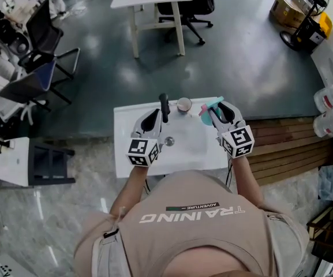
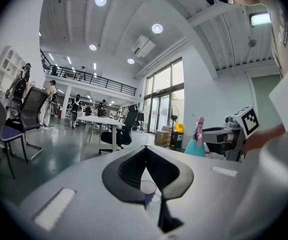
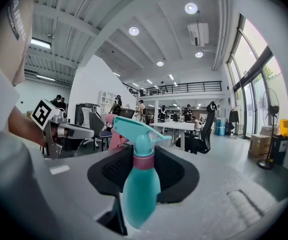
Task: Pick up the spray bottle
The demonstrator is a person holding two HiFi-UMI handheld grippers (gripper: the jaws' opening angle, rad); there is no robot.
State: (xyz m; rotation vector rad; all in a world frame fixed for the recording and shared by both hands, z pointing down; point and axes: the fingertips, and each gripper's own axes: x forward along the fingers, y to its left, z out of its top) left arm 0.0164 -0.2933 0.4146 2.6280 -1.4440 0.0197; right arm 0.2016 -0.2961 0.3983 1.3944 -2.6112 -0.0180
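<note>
From the head view we see both grippers over the white table [image 1: 192, 149]. The right gripper [image 1: 217, 113] is at about 1 o'clock from the table's middle and the left gripper [image 1: 153, 122] at about 10 o'clock. The teal spray bottle [image 1: 210, 105] shows there only as a small shape at the right gripper's tips.

The right gripper view gives us the grip itself. The jaws are closed on the bottle's body [image 3: 141, 189], with the pink collar and teal nozzle head rising toward 12 o'clock. We cannot tell whether its base is clear of the table.

In the left gripper view the dark jaws meet at their tips and grip nothing. Through the gap below them we see a small clear cup [image 2: 147, 188] on the table, which the right gripper view does not show. At 3 o'clock in this view the bottle appears side-on, upright.

A paper cup [image 1: 184, 104] stands at the table's 12 o'clock edge.
</note>
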